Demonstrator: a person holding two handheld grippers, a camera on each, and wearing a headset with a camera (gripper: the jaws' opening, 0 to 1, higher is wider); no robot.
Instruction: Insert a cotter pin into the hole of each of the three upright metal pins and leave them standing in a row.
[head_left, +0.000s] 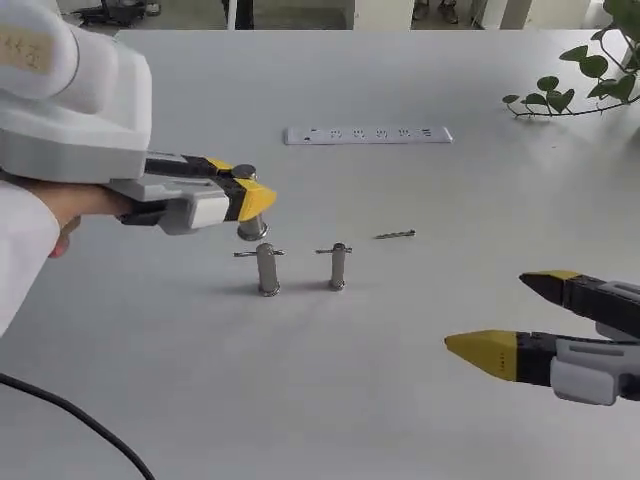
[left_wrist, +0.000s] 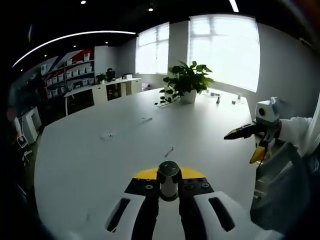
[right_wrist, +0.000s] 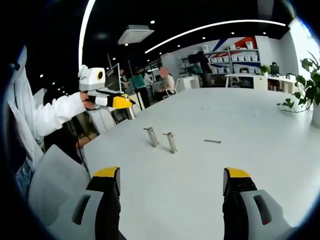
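The third metal pin (head_left: 251, 227) sits upright in the left gripper (head_left: 255, 200), clamped between the yellow-tipped jaws just behind the row. In the left gripper view the round top of that pin faces the camera, squeezed between the two black jaws. From the head view I cannot tell whether its lower end meets the table (head_left: 330, 400).

Right in front of it, two metal pins (head_left: 268, 270) stand upright side by side, near each other but apart, and each carries a cotter pin crosswise through its upper part. A loose cotter pin (head_left: 395, 235) lies flat on the table just beyond and to the right of them. The right gripper view catches the same pair from the side, with the loose one lying off to the right.

The right gripper (head_left: 500, 315) hovers low at the near right, jaws spread wide, grasping nothing, well apart from the pins.

Farther out, a white power strip (head_left: 368, 135) lies across the table, a leafy plant (head_left: 590, 80) reaches in at the far right corner, and a black cable (head_left: 70, 415) crosses the near left.
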